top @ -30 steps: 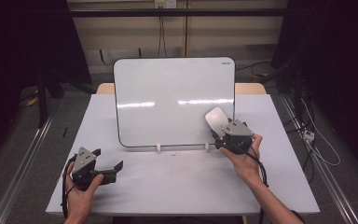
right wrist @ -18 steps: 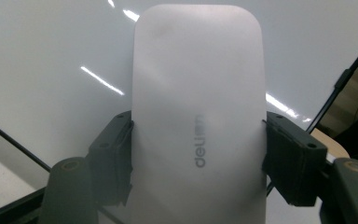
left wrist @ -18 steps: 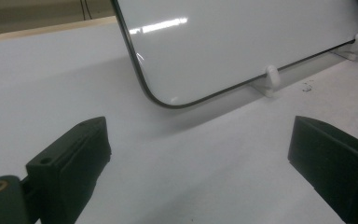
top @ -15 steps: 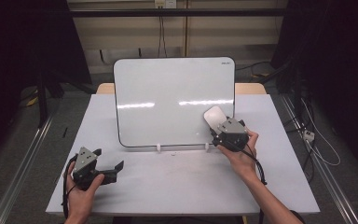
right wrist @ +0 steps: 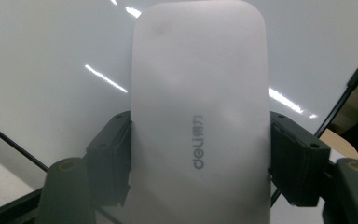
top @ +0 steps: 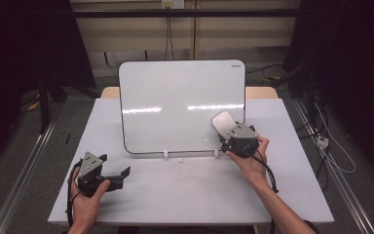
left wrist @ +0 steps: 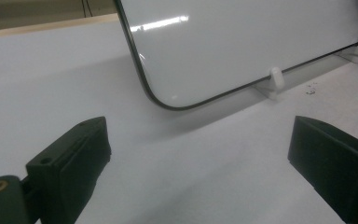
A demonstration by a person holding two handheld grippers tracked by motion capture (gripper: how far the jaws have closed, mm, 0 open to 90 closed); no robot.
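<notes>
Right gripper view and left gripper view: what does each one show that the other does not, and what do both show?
Right gripper view: the right tongs shut on a white eraser printed "deli", held before the board. Left gripper view: the left tongs open with nothing between them, the white table, the board's rounded lower corner and two small white stands. Both: the whiteboard with light reflections.

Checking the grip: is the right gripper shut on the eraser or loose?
Shut on it: the right gripper has its jaws pressed against both sides of the eraser.
</notes>
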